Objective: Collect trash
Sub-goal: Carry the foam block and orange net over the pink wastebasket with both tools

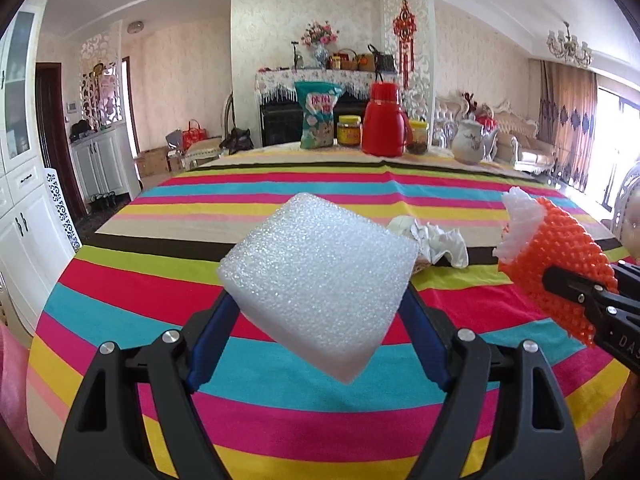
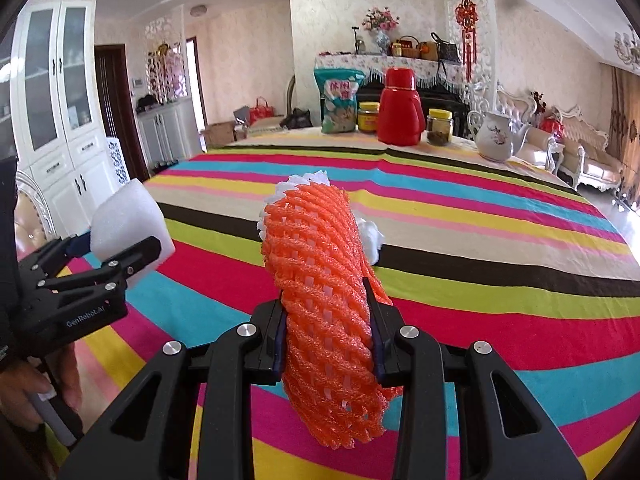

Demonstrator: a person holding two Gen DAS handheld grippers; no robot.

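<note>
The left gripper (image 1: 316,320) had its jaws clamped on a foam block (image 1: 320,276), the right gripper (image 2: 328,340) on an orange net (image 2: 324,300), both above the bench (image 1: 280,184). A crumpled tissue (image 1: 436,240) remained to collect. No bin was visible; the net's white inside was unclear.

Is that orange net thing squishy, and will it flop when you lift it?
Probably squishy: the orange foam net looks pinched narrow between the right gripper. It likely stays fairly springy, since it stands up above the fingers without drooping. Being mostly holes, it is probably very light.
</note>
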